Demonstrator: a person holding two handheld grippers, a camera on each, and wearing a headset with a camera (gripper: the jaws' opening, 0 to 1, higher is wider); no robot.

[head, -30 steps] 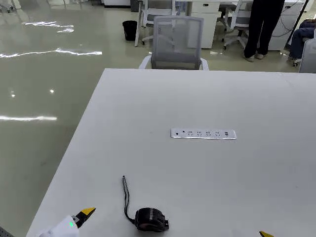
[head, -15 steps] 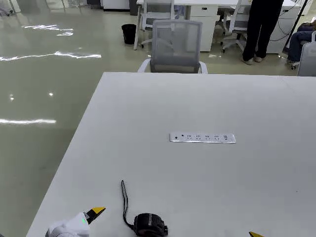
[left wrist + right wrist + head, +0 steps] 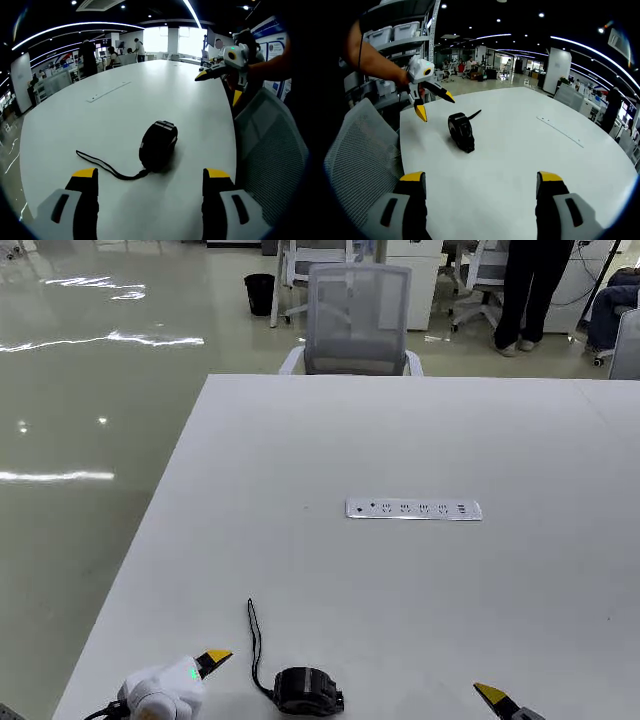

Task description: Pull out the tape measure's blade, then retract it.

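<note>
A: Head view first. Where to find the tape measure [image 3: 308,690]?
B: Lying on the white table [image 3: 400,430], close to the near edge. Black case, with its black cord [image 3: 253,638] running from the left side and away up the tabletop. Flanked by the left gripper [image 3: 215,657] just beside the cord, one yellow tip showing, and by the right gripper [image 3: 492,695] well apart on the other side. Touched by neither. Cannot tell jaw state from here.
A: Anything else to log?
B: Flat power strip [image 3: 413,510] mid-table; grey mesh chair [image 3: 357,320] at the far edge.
A: Left gripper view?
B: Jaws apart, clamped on nothing. Tape measure ahead on the table, beyond the two yellow tips and roughly centred between them, cord curling toward the left-hand jaw. Right gripper at upper right, raised clear of the tabletop.
A: Right gripper view?
B: Jaws likewise apart, gripping nothing. Tape measure ahead and left of centre, untouched. Left gripper beyond it, held in a hand [image 3: 400,77], raised off the table, jaws visibly spread, lower tip pointing down near the table edge
</note>
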